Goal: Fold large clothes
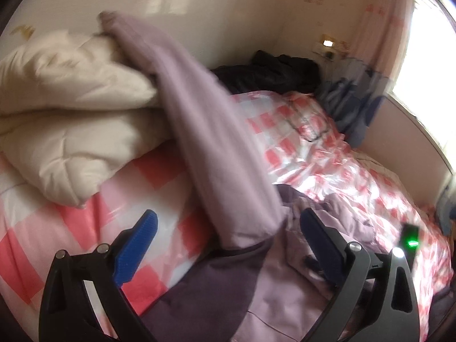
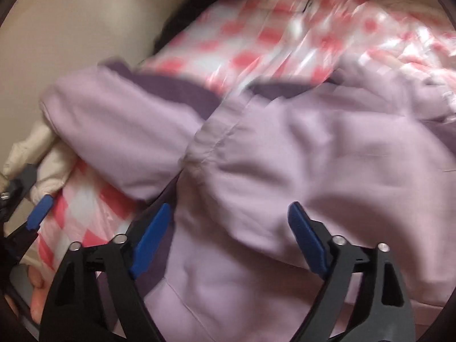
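Note:
A large lilac jacket (image 2: 285,148) with a dark purple lining (image 1: 205,287) lies crumpled on a pink-and-white checked bed. One sleeve (image 1: 205,131) stretches away over a cream pillow (image 1: 71,91); the same sleeve (image 2: 119,131) shows in the right wrist view. My left gripper (image 1: 228,228) is open, its blue pads either side of the sleeve's near end without gripping it. My right gripper (image 2: 228,219) is open just above the jacket's body. The left gripper's blue tip (image 2: 40,211) shows at the left edge of the right wrist view.
The checked bedcover (image 1: 327,159) fills the bed. Two cream pillows are stacked at the left against a pale wall (image 1: 228,14). Dark clothes (image 1: 273,71) and blue clothes (image 1: 347,105) are heaped at the far end. A bright window (image 1: 427,51) is at the right.

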The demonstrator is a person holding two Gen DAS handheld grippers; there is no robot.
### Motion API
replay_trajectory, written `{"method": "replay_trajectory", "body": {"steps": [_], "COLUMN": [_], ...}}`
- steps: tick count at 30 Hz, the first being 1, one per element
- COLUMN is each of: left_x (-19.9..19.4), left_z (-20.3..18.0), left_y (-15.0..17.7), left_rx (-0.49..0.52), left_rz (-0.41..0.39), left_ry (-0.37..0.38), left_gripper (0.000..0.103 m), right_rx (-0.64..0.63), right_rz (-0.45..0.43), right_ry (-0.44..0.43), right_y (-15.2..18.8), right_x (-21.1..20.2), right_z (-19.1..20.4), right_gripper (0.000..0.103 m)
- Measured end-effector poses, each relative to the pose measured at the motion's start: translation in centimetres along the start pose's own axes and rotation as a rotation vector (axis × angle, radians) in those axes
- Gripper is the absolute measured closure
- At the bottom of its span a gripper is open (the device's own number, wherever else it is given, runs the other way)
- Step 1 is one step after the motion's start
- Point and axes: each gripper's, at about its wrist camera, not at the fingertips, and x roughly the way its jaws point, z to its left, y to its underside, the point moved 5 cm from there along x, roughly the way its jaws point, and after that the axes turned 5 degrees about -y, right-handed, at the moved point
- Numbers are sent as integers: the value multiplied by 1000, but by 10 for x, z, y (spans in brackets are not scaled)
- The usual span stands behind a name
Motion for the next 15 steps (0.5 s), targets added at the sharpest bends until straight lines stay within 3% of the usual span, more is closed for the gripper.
{"method": "replay_trajectory", "body": {"steps": [3,6,8,11,13,15], "left_x": [-13,-19,-18,9,40,85], "left_z": [-30,-73,-108,-159,-173,-168], "left_y": [4,11,15,26,39,64], "left_rx": [78,165,250,364,406,412], "left_rz": [-24,-29,-20,18,85,219], "left_ry": [118,214,278,328,284,200], "left_gripper": [7,7,7,7,7,7], "right_rx": [42,122,200,309,347,335], "right_rz": [-228,-333,-340,-310,-225,-79], "right_ry": [114,293,325,292,289,300], "right_y": [-4,5,6,18,42,74], "right_x": [-90,-167,-189,-194,-178,-145], "right_z": [-38,-98,-140,-190,-211,-225], "right_gripper": [20,13,13,13,13,13]}}
